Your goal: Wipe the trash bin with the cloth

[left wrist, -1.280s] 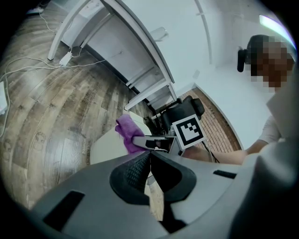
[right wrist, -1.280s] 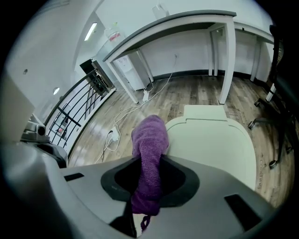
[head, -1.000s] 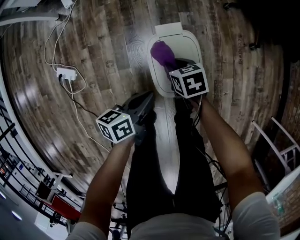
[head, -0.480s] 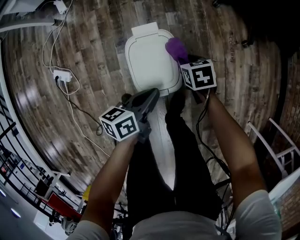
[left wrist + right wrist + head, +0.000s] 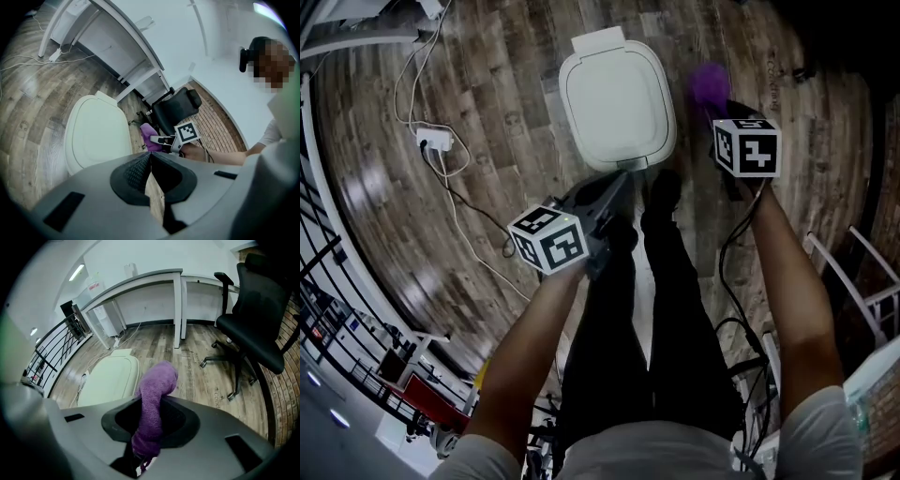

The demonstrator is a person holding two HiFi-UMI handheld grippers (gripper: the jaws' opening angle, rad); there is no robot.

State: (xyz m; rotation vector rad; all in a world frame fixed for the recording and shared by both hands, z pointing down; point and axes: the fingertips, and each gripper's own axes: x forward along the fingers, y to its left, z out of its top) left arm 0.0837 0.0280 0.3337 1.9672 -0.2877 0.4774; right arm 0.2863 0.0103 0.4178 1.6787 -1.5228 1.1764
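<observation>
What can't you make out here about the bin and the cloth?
Bin: the head view shows its lid from above, not its sides or base. In the right gripper view, the body of the right gripper covers its near end.
Cloth: its lower end vanishes between the jaws. In the head view it is only a purple blur.
Dirt on the bin: too small to tell in any view.

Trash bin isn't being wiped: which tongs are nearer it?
Left. Left tongs hang at the trash bin's near edge; right tongs, gripping the cloth, sit off its right side.
</observation>
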